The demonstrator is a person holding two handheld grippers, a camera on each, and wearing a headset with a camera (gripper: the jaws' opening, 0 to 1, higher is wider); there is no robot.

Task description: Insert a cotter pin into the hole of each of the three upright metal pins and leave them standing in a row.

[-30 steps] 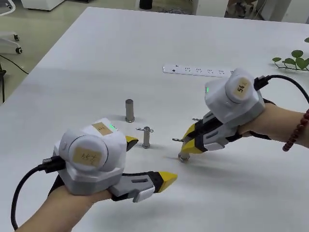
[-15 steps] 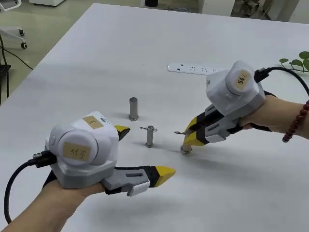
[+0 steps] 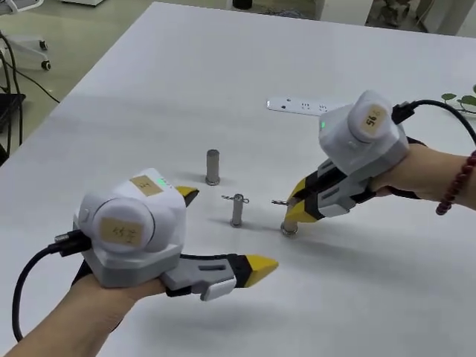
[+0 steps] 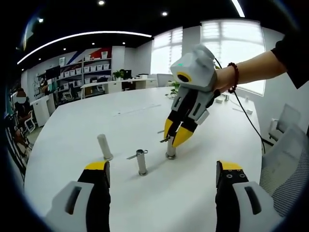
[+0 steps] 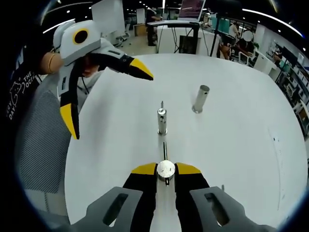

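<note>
Since a second earlier, nothing had shifted at the near pin, though my left gripper's upper jaw tip stood farther from the middle pin than before. The cotter pin (image 3: 278, 202) was pinched between the nearly closed jaws of the right gripper (image 3: 291, 206), its free end sticking out past the yellow tips. It sat just over the top of the near metal pin (image 3: 288, 227); in the right gripper view the pin's round head showed between the jaws with the cotter pin crossing it. I could not tell whether it had entered the hole.

Next along stood the middle metal pin (image 3: 237, 212), upright, with a fitted cotter pin (image 3: 235, 198) through its top. Beyond it the far metal pin (image 3: 213, 166) stood upright and bare. All three made a slanting row well in from the edges of the white table (image 3: 223, 74), the far one nearest the left edge.

My left gripper (image 3: 224, 230) hovered toward the near edge, jaws spread wide and holding nothing, pointed at the row.

Toward the far edge lay a white power strip (image 3: 296, 106), and green plant leaves (image 3: 465, 98) showed by the right edge.
</note>
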